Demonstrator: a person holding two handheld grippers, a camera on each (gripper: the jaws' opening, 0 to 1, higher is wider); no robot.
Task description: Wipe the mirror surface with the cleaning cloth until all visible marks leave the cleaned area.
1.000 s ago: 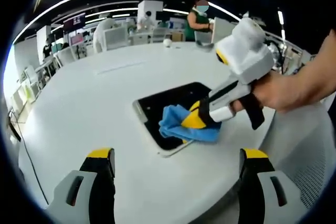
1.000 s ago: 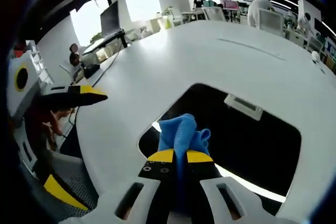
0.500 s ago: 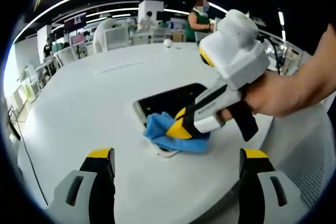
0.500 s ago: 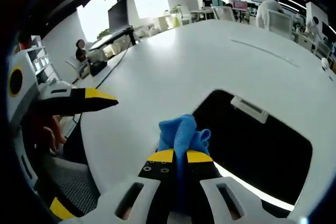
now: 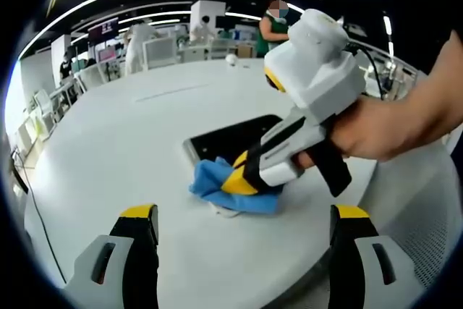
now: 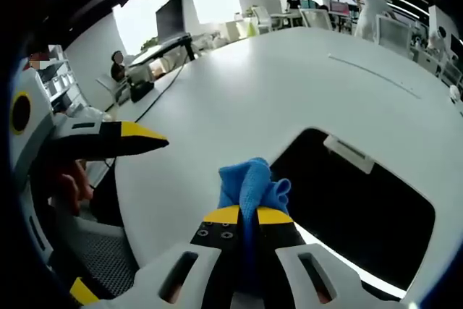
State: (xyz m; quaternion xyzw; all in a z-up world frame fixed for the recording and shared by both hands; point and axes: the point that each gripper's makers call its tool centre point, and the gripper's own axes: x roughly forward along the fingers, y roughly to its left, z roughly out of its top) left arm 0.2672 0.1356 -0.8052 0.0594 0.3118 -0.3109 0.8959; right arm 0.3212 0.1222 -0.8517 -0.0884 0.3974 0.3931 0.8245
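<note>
The right gripper (image 6: 248, 215) is clamping the blue cloth (image 5: 217, 184) and pressing it on the near corner of the dark mirror (image 6: 362, 208), which is lying flat on the white table (image 5: 123, 150); the left gripper (image 5: 242, 215) is hovering short of the mirror, jaws standing apart

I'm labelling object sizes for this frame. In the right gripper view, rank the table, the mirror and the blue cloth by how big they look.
1. Table: largest by far.
2. Mirror: the dark panel, clearly smaller than the table.
3. Blue cloth: smallest, even though it sits nearest the camera, pinched in the right tool.
</note>
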